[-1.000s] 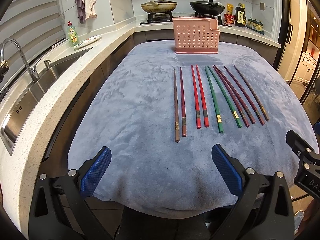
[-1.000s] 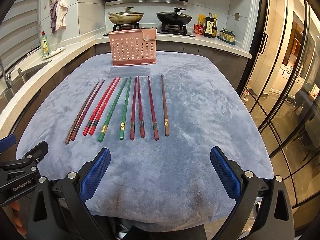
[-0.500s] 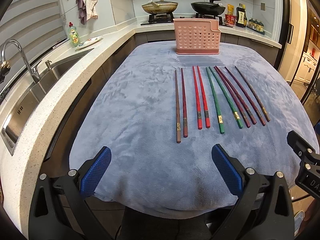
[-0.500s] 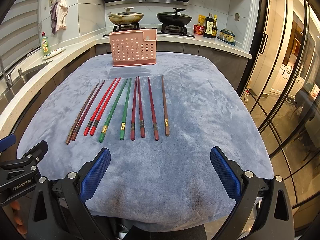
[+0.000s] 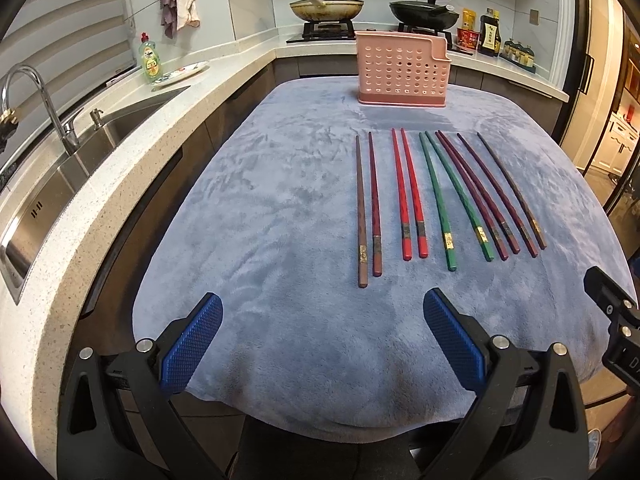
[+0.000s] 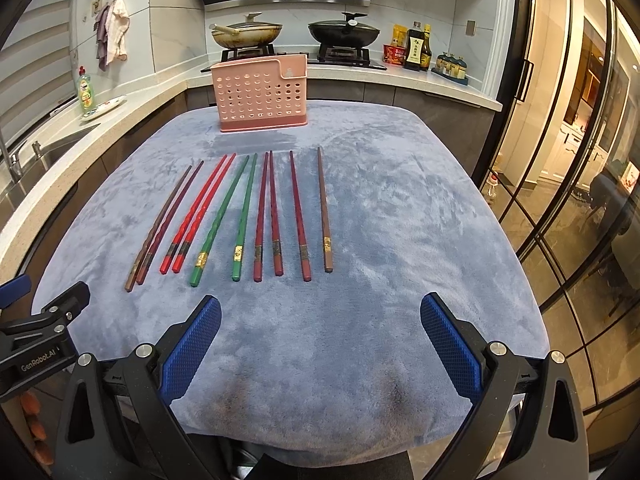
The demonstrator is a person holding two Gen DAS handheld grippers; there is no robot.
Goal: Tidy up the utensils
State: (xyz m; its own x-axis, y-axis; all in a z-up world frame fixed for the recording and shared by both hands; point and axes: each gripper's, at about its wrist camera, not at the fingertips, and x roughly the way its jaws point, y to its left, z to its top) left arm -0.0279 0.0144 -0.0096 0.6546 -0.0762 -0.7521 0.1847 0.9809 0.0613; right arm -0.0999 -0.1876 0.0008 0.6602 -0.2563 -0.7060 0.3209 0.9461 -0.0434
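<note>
Ten chopsticks (image 5: 436, 196) lie side by side on the grey cloth (image 5: 260, 220), ahead of the left gripper (image 5: 322, 334), whose jaws are wide apart w/ nothing between them. Brown stick (image 5: 361, 216) is straight ahead, between the jaw lines; the rest fan off right. Pink holder (image 5: 402, 70) stands upright well beyond the tips.

Right wrist view: right gripper (image 6: 320, 334) also spread wide, empty. Chopsticks (image 6: 256, 216) sit ahead and mostly left of centre; holder (image 6: 262, 94) far ahead.

Judgement: sticks are light, stiff, prob. lacquered, so slippery and prone to roll or pivot. Soft pile lets a jaw dig under. Best grip approx. mid-length to near the banded thick end, across the stick.
</note>
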